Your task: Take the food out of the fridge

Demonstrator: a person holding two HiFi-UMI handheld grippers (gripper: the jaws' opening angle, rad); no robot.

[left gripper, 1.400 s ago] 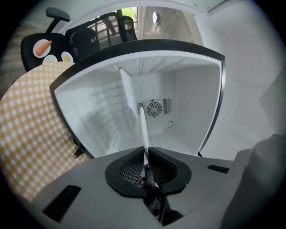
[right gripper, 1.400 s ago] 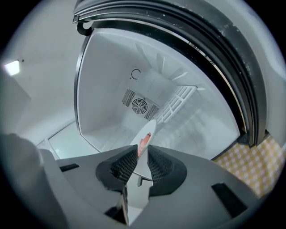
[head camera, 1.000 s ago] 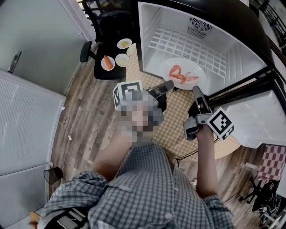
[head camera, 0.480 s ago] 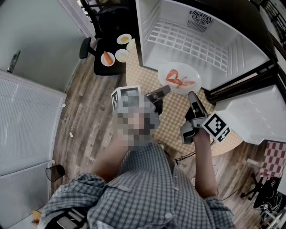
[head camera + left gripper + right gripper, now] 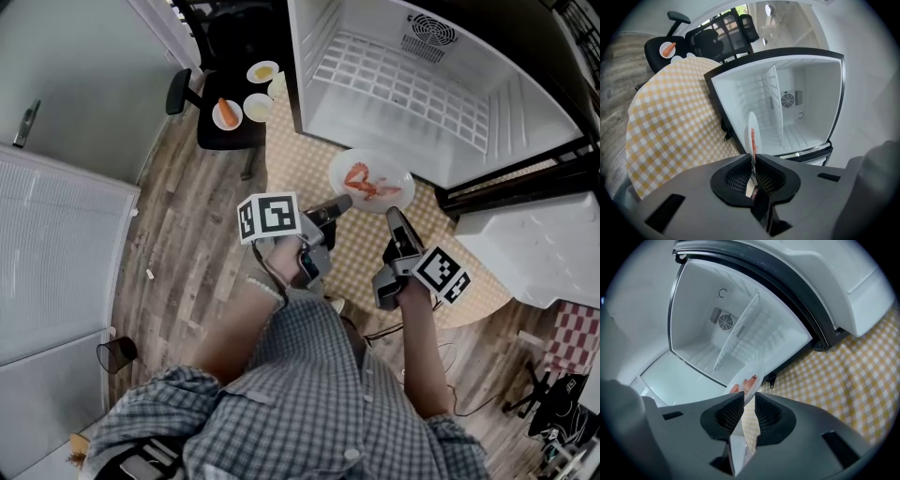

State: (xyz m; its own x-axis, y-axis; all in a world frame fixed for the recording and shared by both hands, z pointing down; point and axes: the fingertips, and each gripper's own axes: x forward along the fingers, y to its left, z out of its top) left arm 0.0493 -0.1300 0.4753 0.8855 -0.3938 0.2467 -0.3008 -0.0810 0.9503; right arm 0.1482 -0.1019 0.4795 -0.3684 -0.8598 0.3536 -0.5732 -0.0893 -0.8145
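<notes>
Yellow checked cloth (image 5: 361, 258) lies below; left gripper (image 5: 345, 201) and right gripper (image 5: 392, 215) each pinch the round white plate (image 5: 395, 172) (red food (image 5: 366, 180) aboard) between their fingers.

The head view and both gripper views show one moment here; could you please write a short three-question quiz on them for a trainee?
1. True or false: the plate of red food sits on the wire shelf inside the fridge.
2. Which is clamped on the plate's rim? A only the left gripper; B only the right gripper; C both.
3. Short answer: what pattern does the cloth below the plate bear?

Key: 1 false, it is held outside, in front of the open fridge. 2 C. 3 yellow-and-white checks.
</notes>
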